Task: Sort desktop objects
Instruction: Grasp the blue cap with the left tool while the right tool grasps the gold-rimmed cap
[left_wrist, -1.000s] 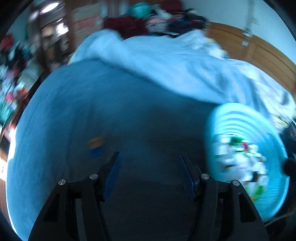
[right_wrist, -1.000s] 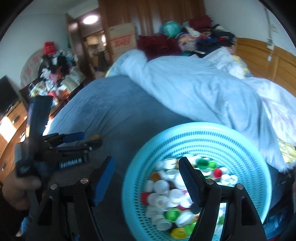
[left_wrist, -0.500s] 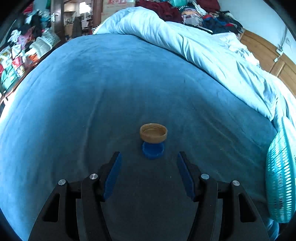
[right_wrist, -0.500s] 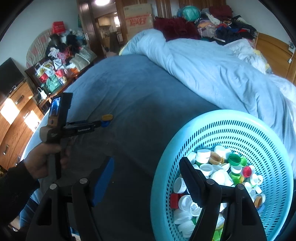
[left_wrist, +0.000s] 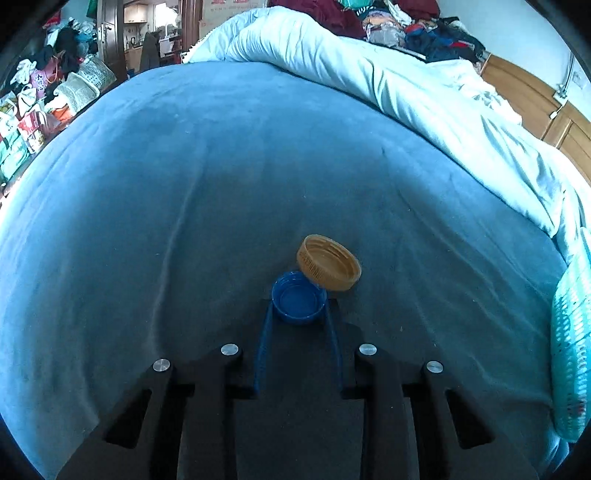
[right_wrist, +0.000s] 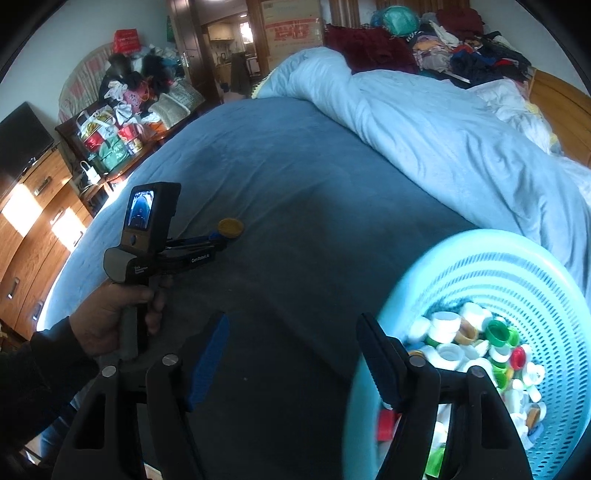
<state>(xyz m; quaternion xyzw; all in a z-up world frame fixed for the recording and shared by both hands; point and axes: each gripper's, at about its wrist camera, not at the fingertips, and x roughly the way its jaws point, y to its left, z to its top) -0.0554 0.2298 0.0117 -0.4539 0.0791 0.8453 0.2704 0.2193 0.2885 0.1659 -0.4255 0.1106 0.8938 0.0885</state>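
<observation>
A small blue cap (left_wrist: 298, 302), lying open side up on the dark blue bed cover (left_wrist: 221, 177), is shown clamped between the pads of the left hand-held gripper (left_wrist: 299, 308), whose jaws are closed on its rim from either side; in the left wrist view it sits just below centre. An orange cap (left_wrist: 328, 263), tilted and also open side up, is seen at about one o'clock from the blue cap, its lower edge touching or overlapping the blue rim. The step in hand is judged to be the pickup of the blue cap, and it is best done by a straight, slow lift so that the leaning orange cap is left behind rather than dragged or flipped; the shallow, smooth rim is likely to slip if the grip is eased or the wrist is rolled. The perforated turquoise basket (right_wrist: 517, 280), already holding many white, green and red caps, lies well apart at three o'clock. The right hand-held gripper (right_wrist: 291, 354) hangs beside the basket's near rim with nothing between its jaws, which are closing slightly. A pale quilt (left_wrist: 406, 96) is bunched at twelve o'clock.
</observation>
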